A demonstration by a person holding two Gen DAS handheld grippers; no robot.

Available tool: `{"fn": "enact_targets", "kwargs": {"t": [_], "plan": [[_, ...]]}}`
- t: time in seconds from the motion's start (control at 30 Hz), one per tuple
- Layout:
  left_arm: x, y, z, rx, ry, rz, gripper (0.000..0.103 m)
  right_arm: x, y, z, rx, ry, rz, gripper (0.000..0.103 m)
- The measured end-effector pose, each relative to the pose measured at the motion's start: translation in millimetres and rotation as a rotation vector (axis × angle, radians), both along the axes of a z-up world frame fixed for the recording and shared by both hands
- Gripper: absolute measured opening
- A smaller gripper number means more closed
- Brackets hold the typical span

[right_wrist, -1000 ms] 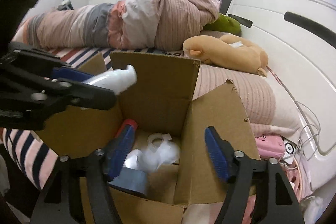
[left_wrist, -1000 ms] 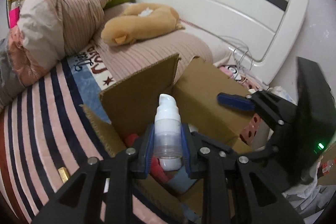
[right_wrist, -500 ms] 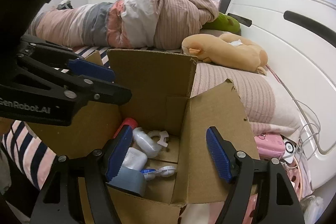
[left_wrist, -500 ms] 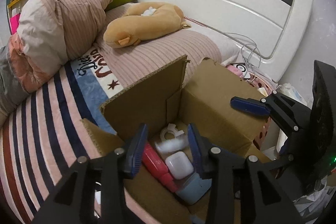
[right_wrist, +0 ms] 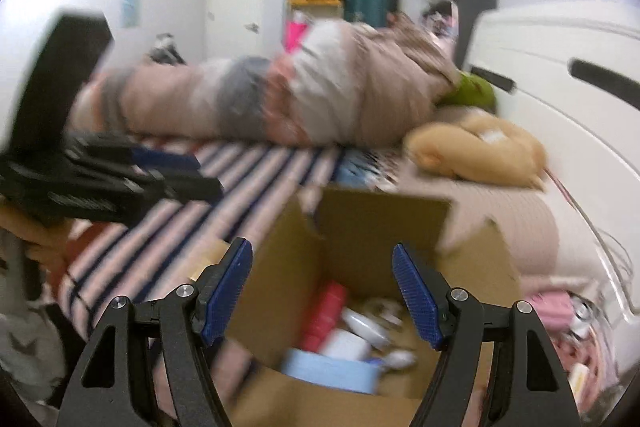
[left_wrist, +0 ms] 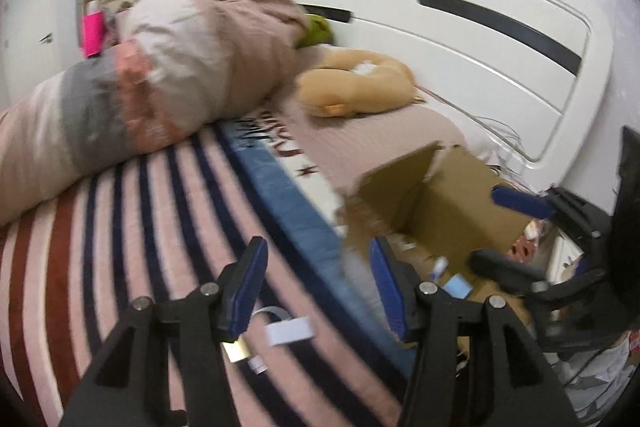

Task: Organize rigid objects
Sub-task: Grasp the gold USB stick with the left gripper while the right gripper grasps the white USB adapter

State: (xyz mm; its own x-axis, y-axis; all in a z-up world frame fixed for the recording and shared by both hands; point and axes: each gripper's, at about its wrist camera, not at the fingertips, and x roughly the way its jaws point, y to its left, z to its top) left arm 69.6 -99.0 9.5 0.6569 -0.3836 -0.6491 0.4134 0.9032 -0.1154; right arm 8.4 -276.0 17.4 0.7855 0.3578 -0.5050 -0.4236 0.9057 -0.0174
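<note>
An open cardboard box (left_wrist: 452, 203) stands at the bed's edge; in the right wrist view (right_wrist: 380, 223) it holds a red bottle (right_wrist: 326, 311), a white case (right_wrist: 346, 345), a light blue item (right_wrist: 332, 371) and other small pieces. My left gripper (left_wrist: 316, 287) is open and empty over the striped bedspread, left of the box. A small gold object (left_wrist: 236, 349) and a white strip (left_wrist: 290, 331) lie on the bedspread between its fingers. My right gripper (right_wrist: 322, 291) is open and empty above the box's near side. Both views are blurred.
A rolled striped duvet (left_wrist: 140, 91) and a tan plush toy (left_wrist: 356, 89) lie further up the bed, before the white headboard (left_wrist: 460, 27). Cables and pink clutter (right_wrist: 556, 307) sit right of the box. The left gripper shows at the left of the right wrist view (right_wrist: 120, 179).
My left gripper let the white pump bottle go into the box, then swung left over the bedspread. My right gripper lifted and tilted a little above the box.
</note>
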Motion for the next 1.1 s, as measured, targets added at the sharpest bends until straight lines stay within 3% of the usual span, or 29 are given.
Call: {"fn": "enact_targets", "kwargs": {"t": [0.1, 0.23, 0.5, 0.6, 0.73, 0.97, 1.1], "plan": [[-6, 38, -9, -0.013, 0.006, 0.056, 0.05, -4, 36, 7, 0.035, 0.005, 0.102, 0.07], [-10, 82, -34, -0.014, 0.039, 0.131, 0.05, -2, 81, -3, -0.006, 0.039, 0.176, 0.07], [-5, 129, -100, -0.053, 0.157, 0.198, 0.05, 20, 140, -77, -0.086, 0.229, 0.237, 0.07], [1, 130, -120, -0.069, 0.194, 0.192, 0.05, 40, 143, -116, -0.147, 0.283, 0.173, 0.069], [13, 118, -137, -0.091, 0.232, 0.168, 0.05, 62, 137, -151, -0.236, 0.289, 0.085, 0.069], [47, 85, -168, -0.126, 0.301, 0.107, 0.049, 86, 125, -182, -0.255, 0.302, 0.037, 0.069], [63, 72, -184, -0.136, 0.337, 0.1, 0.043, 94, 125, -186, -0.236, 0.302, 0.058, 0.069]]}}
